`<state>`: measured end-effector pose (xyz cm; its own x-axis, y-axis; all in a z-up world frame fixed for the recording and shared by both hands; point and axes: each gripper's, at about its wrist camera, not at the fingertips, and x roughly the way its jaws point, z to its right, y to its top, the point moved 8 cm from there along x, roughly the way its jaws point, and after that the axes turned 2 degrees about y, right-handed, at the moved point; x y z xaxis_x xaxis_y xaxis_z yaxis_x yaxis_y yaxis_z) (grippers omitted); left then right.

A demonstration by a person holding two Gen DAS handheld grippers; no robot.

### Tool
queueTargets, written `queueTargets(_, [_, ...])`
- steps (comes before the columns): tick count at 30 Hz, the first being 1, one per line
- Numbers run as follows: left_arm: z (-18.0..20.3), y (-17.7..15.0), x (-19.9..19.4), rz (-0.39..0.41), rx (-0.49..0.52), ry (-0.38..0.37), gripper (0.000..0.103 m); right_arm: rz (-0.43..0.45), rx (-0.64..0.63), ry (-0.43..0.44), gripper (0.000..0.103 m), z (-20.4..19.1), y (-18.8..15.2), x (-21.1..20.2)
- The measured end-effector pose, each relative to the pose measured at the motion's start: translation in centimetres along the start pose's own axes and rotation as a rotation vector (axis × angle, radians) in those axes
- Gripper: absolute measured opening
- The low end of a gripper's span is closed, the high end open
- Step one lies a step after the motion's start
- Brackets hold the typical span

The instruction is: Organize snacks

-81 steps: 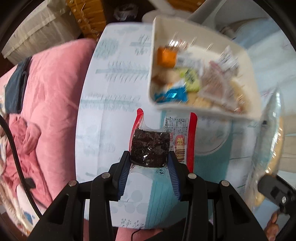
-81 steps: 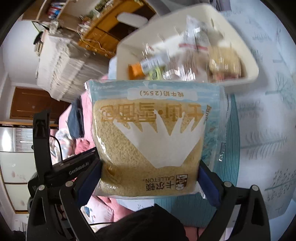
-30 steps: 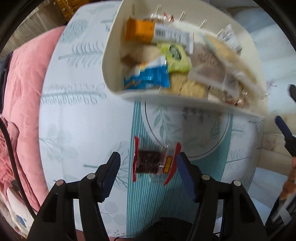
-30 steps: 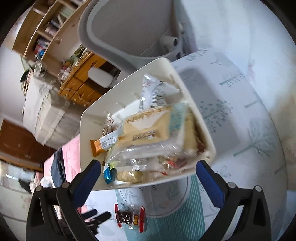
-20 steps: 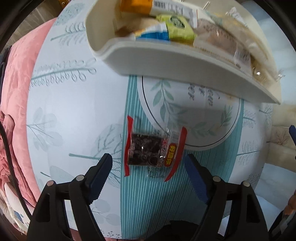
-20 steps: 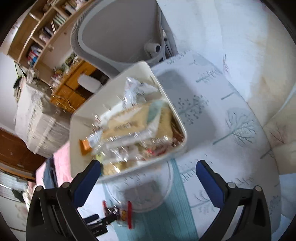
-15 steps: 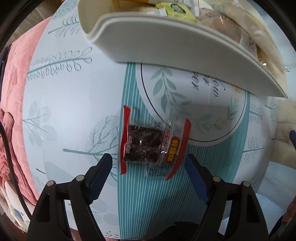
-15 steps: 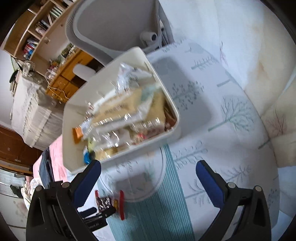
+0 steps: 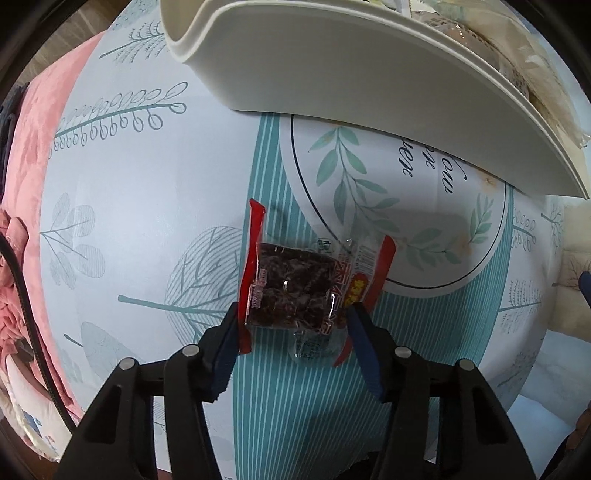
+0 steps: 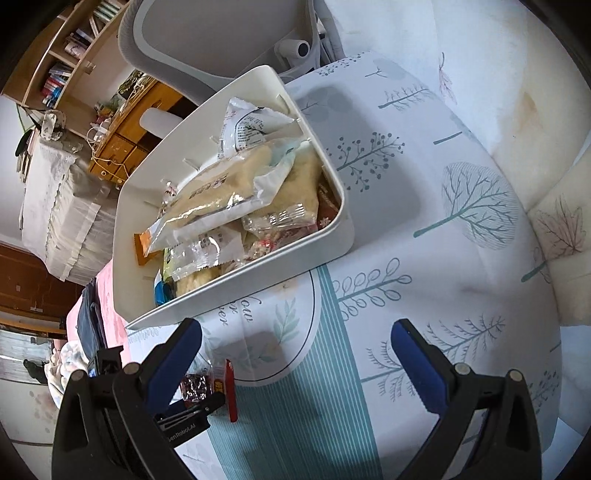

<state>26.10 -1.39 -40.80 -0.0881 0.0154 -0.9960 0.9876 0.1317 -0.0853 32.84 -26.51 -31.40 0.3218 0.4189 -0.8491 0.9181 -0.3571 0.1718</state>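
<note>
A small clear packet with red ends and dark fruit inside (image 9: pixel 295 288) lies on the patterned tablecloth. My left gripper (image 9: pixel 291 321) is open, its blue fingers at either side of the packet's near end, close to or touching its edges. The packet also shows in the right wrist view (image 10: pixel 207 384). A white bin (image 10: pixel 325 236) full of snack packets stands just beyond; its wall (image 9: pixel 351 74) fills the top of the left wrist view. A large beige bread bag (image 10: pixel 229 192) lies on top in the bin. My right gripper (image 10: pixel 295 350) is open and empty above the cloth.
A grey office chair (image 10: pixel 221 33) stands behind the table. A pink blanket (image 9: pixel 26 147) lies off the table's left edge. Cream cushions with leaf prints (image 10: pixel 561 229) sit at the right. Wooden shelves and drawers (image 10: pixel 122 122) are at the back left.
My left gripper let go of the dark packet, backed off, then came back down around it with narrower jaws. My right gripper dropped the bread bag in the bin and pulled back open.
</note>
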Motion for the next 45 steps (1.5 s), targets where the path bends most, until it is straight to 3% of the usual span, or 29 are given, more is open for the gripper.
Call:
queueTargets(11, [-0.9,1.1,-1.2,0.004,0.001,-0.002,0.043,-0.001,0.020,-0.002,0.103,0.8,0.1,-0.1])
queueTargets(21, [-1.0,1.3,-5.5,0.060,0.047,-0.008,0.041,-0.007,0.039,0.014,0.103,0.9,-0.7,0.0])
queueTargets(29, [-1.0,1.6,-12.2,0.163,0.069,-0.032,0.040,-0.007,0.049,0.015,0.103,0.6,-1.3,0.1])
queueTargets(35, [-0.5,3.9,-17.8,0.293,0.096,-0.054,0.041,0.022,0.049,0.009,0.103,0.4,-1.7,-0.6])
queueTargets(45, [0.9,8.6,-19.3,0.403,0.137,-0.063,0.041,0.103,-0.001,-0.001,0.102,-0.2,-2.2,-2.6])
